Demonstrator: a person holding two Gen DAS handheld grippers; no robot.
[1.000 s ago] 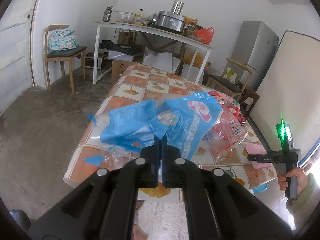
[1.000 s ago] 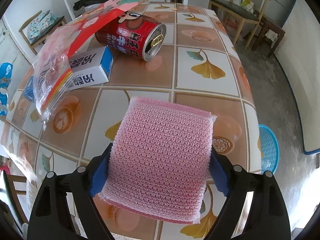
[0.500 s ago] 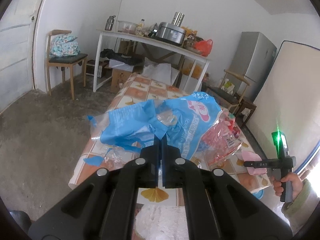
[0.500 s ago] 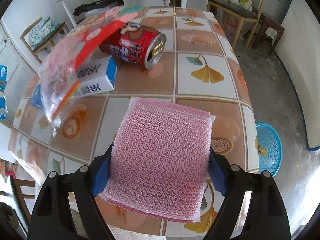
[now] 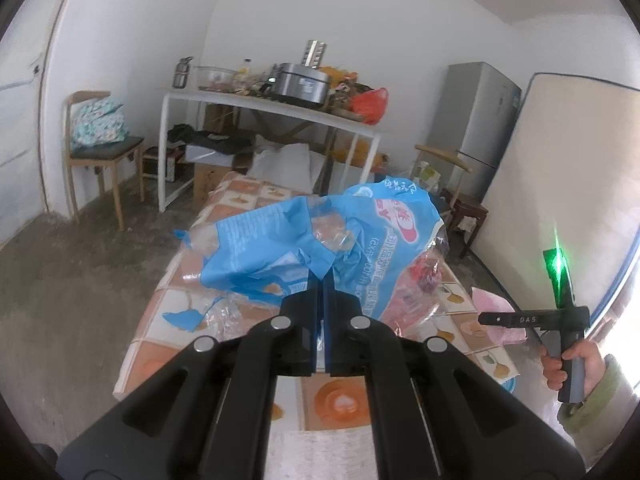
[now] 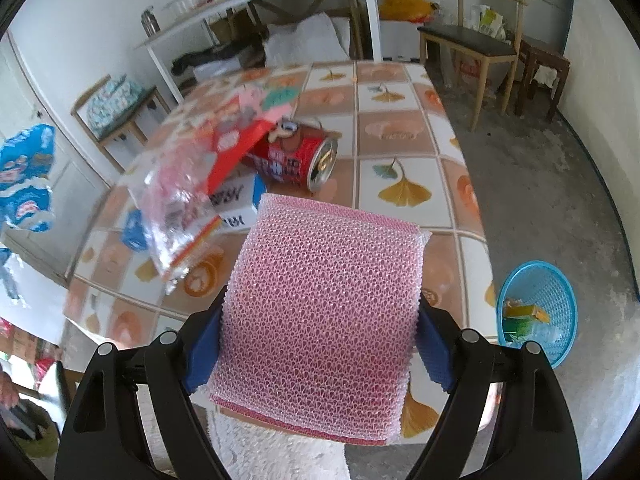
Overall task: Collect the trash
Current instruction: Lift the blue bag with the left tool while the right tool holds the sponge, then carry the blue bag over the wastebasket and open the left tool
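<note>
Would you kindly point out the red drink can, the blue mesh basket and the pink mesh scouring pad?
Red drink can [image 6: 294,156]: right wrist view, on its printed side.
Blue mesh basket [image 6: 560,292]: right wrist view, on its inner wall.
Pink mesh scouring pad [image 6: 320,312]: right wrist view, middle of its top face.

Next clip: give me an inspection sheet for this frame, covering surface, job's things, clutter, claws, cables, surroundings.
Surface: tiled table with leaf pattern.
Job's things: blue bag and clear red wrapper lifted off the table; red can on its side beside a white box; pink sponge; blue basket on the floor with some trash inside.
Clutter: nothing seen beyond the trash.
Claws: left claw shut on the blue bag; right claw shut on the pink sponge.
Cables: nothing seen.
Surroundings: chairs, loaded white side table, fridge, mattress against the wall.
</note>
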